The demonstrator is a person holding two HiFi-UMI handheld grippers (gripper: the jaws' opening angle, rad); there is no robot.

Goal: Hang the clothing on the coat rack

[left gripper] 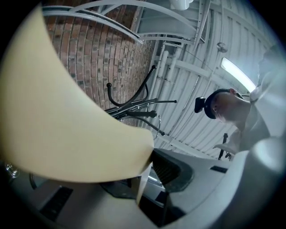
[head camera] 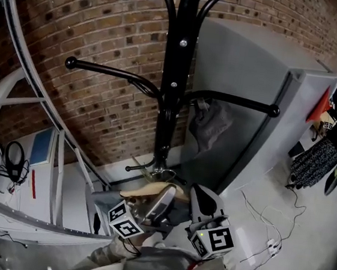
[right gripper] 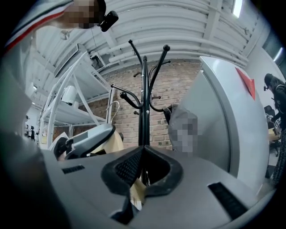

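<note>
The hanging looked about half done. In the head view, the black metal coat rack stood at the middle of the frame. Its left arm was bare, while 1 grey garment already hung from the right arm. At the lower middle, the left gripper and the right gripper sat side by side. Both were clenched on a pale wooden clothes hanger, and each gripper view showed the pale wood caught between that gripper's jaws. The hanger's metal hook pointed towards the foot of the rack and touched no arm. Dark grey cloth seemed to lie under the hanger between the 2 grippers. Whether it was the clothing could not be told for sure. By this reading, what was left was to raise the hanger and hook it on a free arm.

No table was in view, and the rack stood on the floor. At the left of the frame, white metal shelving carried black headphones. A red brick wall filled the upper left behind the rack. A tall grey metal cabinet stood just right of the pole. Further right, white cables trailed across the pale grey floor, and dark clothing hung at the right edge.
</note>
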